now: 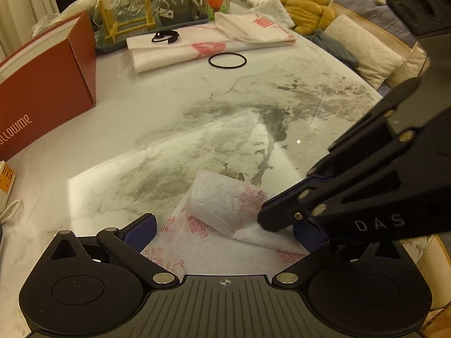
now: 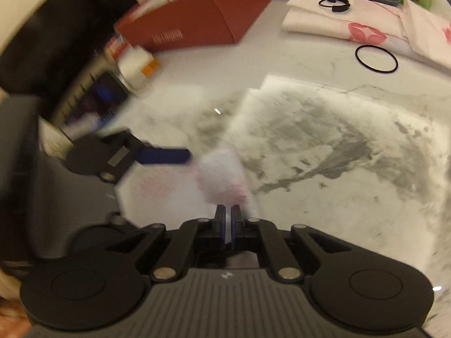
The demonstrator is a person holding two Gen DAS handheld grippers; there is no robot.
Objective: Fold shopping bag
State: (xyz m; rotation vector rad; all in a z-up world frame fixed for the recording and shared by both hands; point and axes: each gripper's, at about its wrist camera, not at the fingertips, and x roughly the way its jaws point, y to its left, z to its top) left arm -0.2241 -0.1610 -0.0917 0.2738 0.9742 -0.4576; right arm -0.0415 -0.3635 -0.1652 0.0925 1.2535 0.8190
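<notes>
A thin, see-through white shopping bag (image 1: pixel 169 166) with pink print lies flat on the marble table (image 1: pixel 157 95). One corner of it is folded up and back into a flap (image 1: pixel 222 200). My right gripper (image 1: pixel 263 217) reaches in from the right and is shut on the flap's edge. In the right wrist view its jaws (image 2: pixel 228 211) stand together with a sliver of white film between them, and the blurred flap (image 2: pixel 221 174) rises just ahead. My left gripper (image 1: pixel 224 232) stands open over the bag's near printed edge, holding nothing. One of its blue pads (image 2: pixel 165 156) shows in the right wrist view.
A red box (image 1: pixel 48 84) stands at the left. Folded bags (image 1: pixel 197 45) lie at the back, a black elastic ring (image 1: pixel 227 60) in front of them. Behind them is a tray of glassware (image 1: pixel 141 14). A plush toy (image 1: pixel 307 8) and cushions lie beyond the table's right edge.
</notes>
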